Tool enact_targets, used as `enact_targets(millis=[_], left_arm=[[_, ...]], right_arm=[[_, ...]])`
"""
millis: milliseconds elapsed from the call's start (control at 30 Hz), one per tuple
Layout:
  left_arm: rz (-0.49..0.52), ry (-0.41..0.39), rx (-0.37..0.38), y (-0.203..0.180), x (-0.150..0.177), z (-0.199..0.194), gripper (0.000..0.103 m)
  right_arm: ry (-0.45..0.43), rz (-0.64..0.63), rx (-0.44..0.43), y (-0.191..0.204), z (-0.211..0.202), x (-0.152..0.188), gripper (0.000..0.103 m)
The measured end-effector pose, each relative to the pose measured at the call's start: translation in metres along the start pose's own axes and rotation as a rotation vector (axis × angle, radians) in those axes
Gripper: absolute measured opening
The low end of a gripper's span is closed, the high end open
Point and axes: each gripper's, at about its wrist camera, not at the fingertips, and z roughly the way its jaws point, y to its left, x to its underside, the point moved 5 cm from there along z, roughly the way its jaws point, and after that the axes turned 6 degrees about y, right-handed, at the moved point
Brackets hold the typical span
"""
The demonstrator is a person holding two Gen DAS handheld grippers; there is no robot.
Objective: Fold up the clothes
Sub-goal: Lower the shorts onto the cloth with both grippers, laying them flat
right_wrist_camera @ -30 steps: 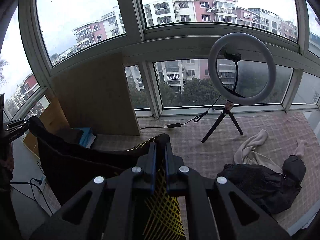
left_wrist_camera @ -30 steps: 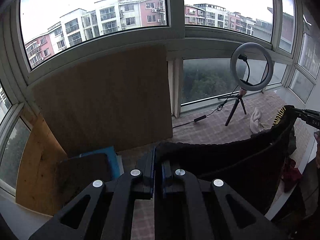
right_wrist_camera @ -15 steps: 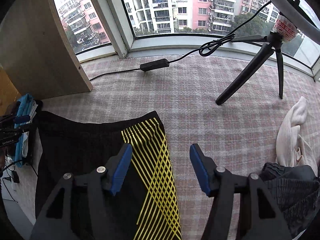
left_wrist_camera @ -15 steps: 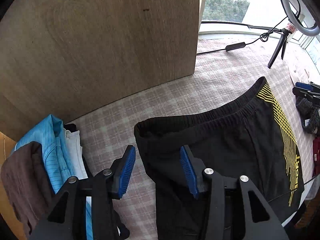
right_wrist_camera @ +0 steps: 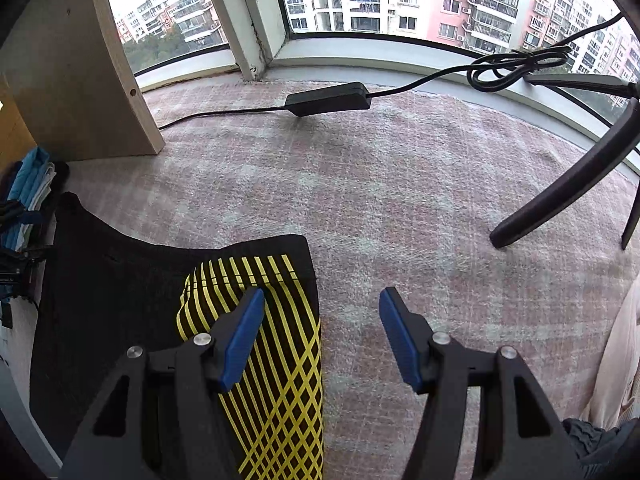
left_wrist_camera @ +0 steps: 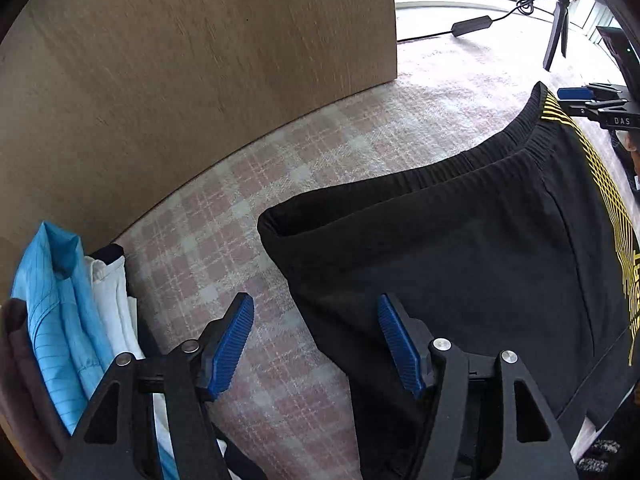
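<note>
Black knit shorts with yellow line print [left_wrist_camera: 460,264] lie spread flat, unfolded, on pink checked cloth [left_wrist_camera: 248,220], beside wooden panel [left_wrist_camera: 180,60]. Left gripper [left_wrist_camera: 316,340] and right gripper [right_wrist_camera: 322,336] hover at opposite waistband corners, jaws wide, empty. Folding remains; folded stack [left_wrist_camera: 68,312] left of shorts.

Black shorts [left_wrist_camera: 460,248] with yellow crossed stripes, pink-and-white plaid cloth [right_wrist_camera: 400,200], blue ribbed pads [left_wrist_camera: 234,344], light-blue pinstriped garment [left_wrist_camera: 56,312] beside shorts
</note>
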Motion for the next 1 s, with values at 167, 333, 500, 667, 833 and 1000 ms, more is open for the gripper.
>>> enact_targets(millis=[167,333,500,667,833,1000], left_arm=[[-0.03,-0.031,0.11,-0.005,-0.012,-0.004,0.009],[-0.015,-0.07,0.103,-0.01,-0.006,-0.031,0.007],[-0.1,-0.109,0.098,0.013,-0.014,-0.049,0.008],[-0.143,-0.007,0.064,0.026,-0.036,-0.012,0.026],[-0.175,-0.033,0.055,0.037,-0.031,-0.033,0.035],[-0.184,-0.067,0.078,0.037,0.026,-0.089,0.055]], right_arm=[[-0.017,-0.032,-0.075,0.005,0.005,-0.002,0.057],[-0.016,-0.036,-0.163,0.011,-0.001,0.001,0.011],[-0.109,0.044,-0.228,-0.004,-0.034,-0.001,0.006],[-0.059,0.098,-0.118,-0.012,-0.006,-0.011,0.007],[-0.036,0.072,-0.019,-0.008,0.001,-0.012,0.019],[-0.083,0.085,-0.026,-0.012,-0.033,0.0,0.028]])
